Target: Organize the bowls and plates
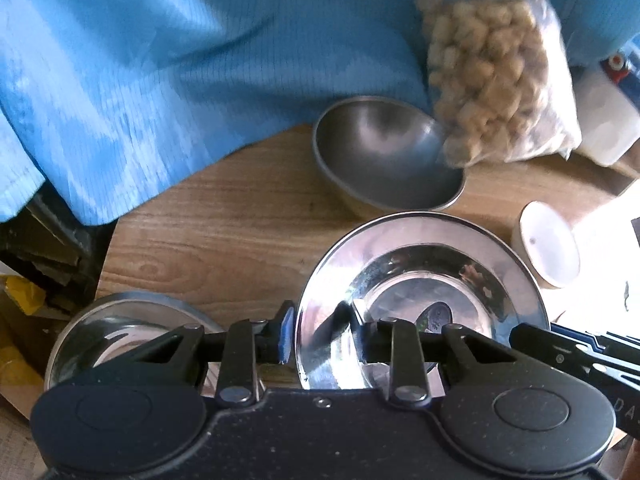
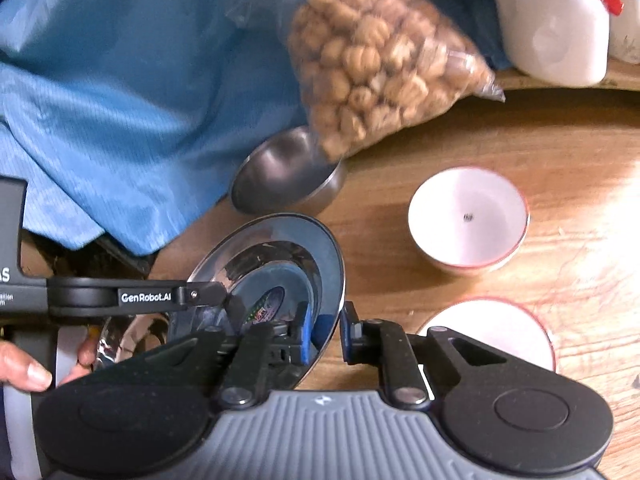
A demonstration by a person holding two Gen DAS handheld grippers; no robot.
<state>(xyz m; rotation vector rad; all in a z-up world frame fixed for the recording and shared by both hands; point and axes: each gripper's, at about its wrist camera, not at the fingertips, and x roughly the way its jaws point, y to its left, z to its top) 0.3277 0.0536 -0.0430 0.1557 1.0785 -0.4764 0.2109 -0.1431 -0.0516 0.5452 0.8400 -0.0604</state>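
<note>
A shiny steel plate (image 1: 424, 264) with a sticker in its well is held above the wooden table between both grippers. My left gripper (image 1: 322, 332) is shut on the plate's left rim, one pad outside and one inside. My right gripper (image 2: 326, 332) is shut on the opposite rim of the plate (image 2: 280, 236), which tilts in that view. A dull steel bowl (image 1: 384, 152) (image 2: 284, 176) sits behind the plate. A second shiny steel dish (image 1: 120, 332) lies at the lower left. Two white bowls (image 2: 468, 220) (image 2: 500, 328) stand to the right.
A clear bag of puffed snacks (image 2: 380, 64) leans over the dull bowl. Blue cloth (image 1: 160, 60) drapes over the table's back left. A white plastic container (image 2: 556, 28) stands at the back right. A person's hand (image 2: 28, 368) holds the left gripper's handle.
</note>
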